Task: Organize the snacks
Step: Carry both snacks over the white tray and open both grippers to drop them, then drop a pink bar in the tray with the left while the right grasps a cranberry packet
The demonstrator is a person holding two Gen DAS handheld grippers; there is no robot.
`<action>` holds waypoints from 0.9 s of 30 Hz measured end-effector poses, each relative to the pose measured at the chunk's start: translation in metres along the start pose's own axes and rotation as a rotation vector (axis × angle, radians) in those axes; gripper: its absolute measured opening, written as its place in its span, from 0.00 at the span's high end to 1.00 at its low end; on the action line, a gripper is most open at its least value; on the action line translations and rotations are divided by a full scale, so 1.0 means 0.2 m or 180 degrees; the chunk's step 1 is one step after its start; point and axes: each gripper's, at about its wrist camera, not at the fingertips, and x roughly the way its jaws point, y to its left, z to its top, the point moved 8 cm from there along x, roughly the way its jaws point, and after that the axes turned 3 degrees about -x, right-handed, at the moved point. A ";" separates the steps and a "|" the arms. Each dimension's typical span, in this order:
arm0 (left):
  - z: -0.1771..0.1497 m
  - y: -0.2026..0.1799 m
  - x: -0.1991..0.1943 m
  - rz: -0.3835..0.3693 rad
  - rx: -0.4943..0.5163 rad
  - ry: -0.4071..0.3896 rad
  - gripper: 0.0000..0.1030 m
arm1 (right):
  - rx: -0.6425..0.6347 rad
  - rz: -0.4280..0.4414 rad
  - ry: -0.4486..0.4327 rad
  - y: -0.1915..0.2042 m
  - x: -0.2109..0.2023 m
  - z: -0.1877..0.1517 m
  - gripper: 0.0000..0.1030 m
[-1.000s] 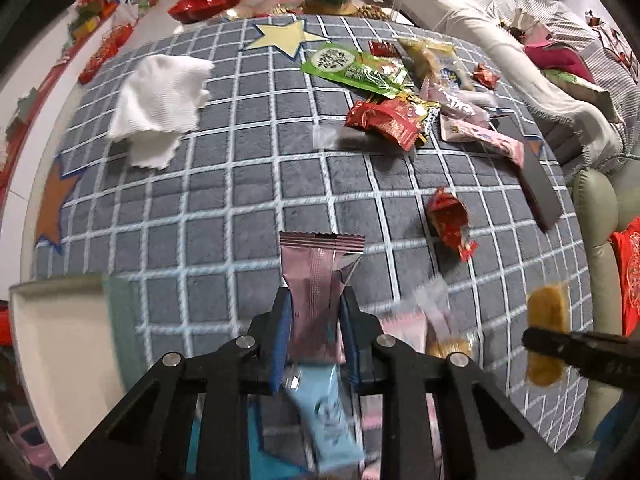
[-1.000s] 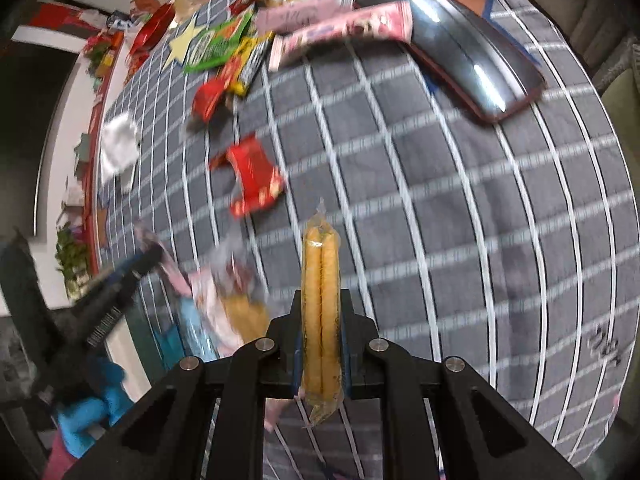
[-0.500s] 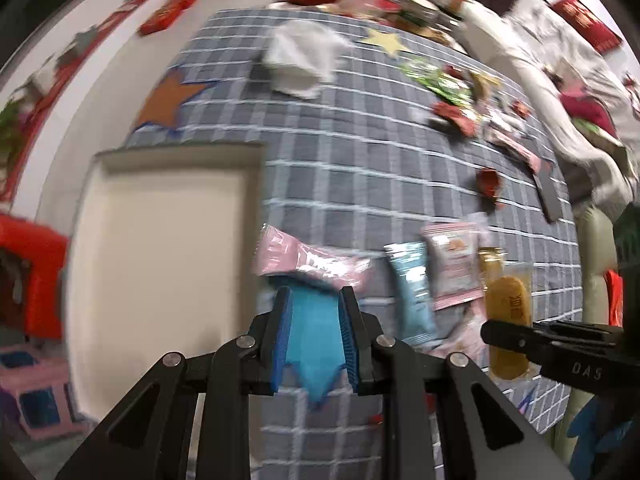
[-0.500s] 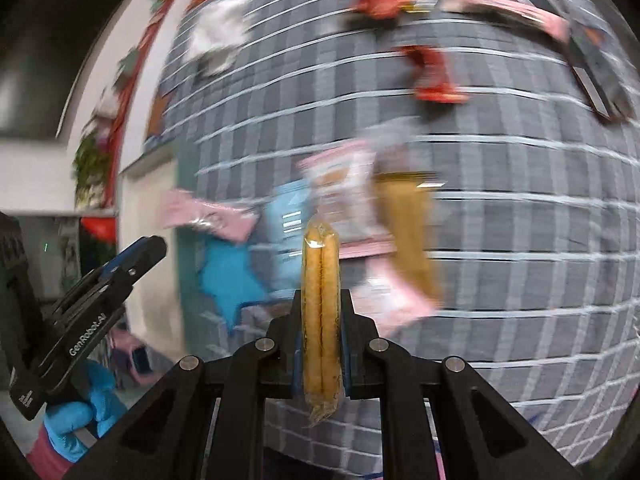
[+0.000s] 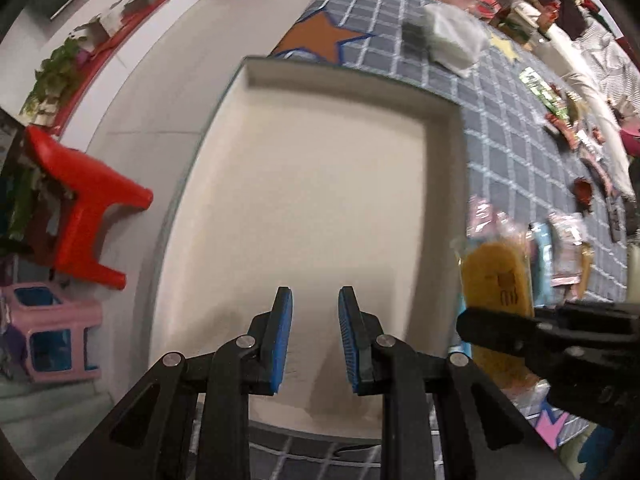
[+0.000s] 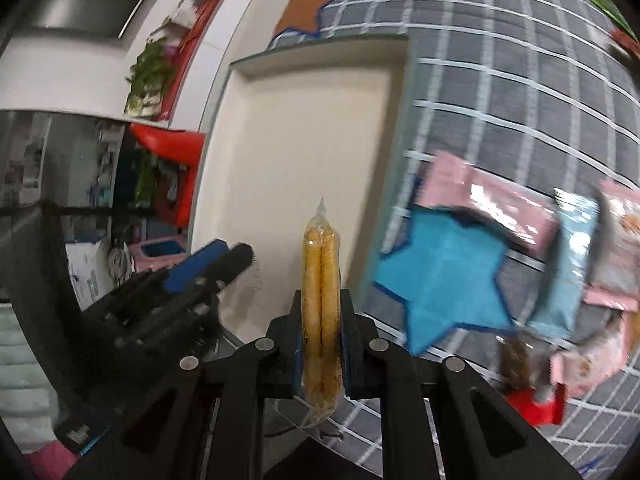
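My left gripper [image 5: 315, 340] is open and empty, hovering over the near end of a shallow cream tray [image 5: 312, 184]. My right gripper [image 6: 322, 332] is shut on a clear-wrapped yellow pastry pack [image 6: 321, 312], held by the tray's [image 6: 304, 152] near right edge. The pastry [image 5: 496, 284] and right gripper [image 5: 560, 340] also show at the right of the left wrist view. Pink [image 6: 492, 208] and light blue [image 6: 568, 264] snack packets lie on the grey checked mat [image 6: 500, 80] to the right of the tray. The left gripper [image 6: 208, 272] shows in the right wrist view.
A red plastic stool [image 5: 88, 220] and a pink crate [image 5: 52, 332] stand on the floor left of the tray. A white cloth [image 5: 452, 38] and more snacks [image 5: 560, 116] lie farther along the mat. A blue star patch [image 6: 444, 280] marks the mat beside the tray.
My left gripper let go of the pink packet, opened and swung left over the tray. My right gripper carried the pastry pack left to the tray's edge.
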 end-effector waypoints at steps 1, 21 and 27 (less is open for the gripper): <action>-0.01 0.02 0.01 0.0030 -0.0012 0.0021 0.74 | -0.0009 0.0009 0.0018 0.01 0.01 -0.01 0.85; 0.03 -0.80 -0.11 -0.0187 0.2286 -0.0659 0.23 | 0.0835 -0.0613 -0.0345 -0.67 -0.37 -0.07 0.14; 0.04 -1.13 0.09 -0.0148 0.3296 -0.0610 0.23 | 0.1144 -0.0673 -0.0453 -0.85 -0.46 -0.21 0.14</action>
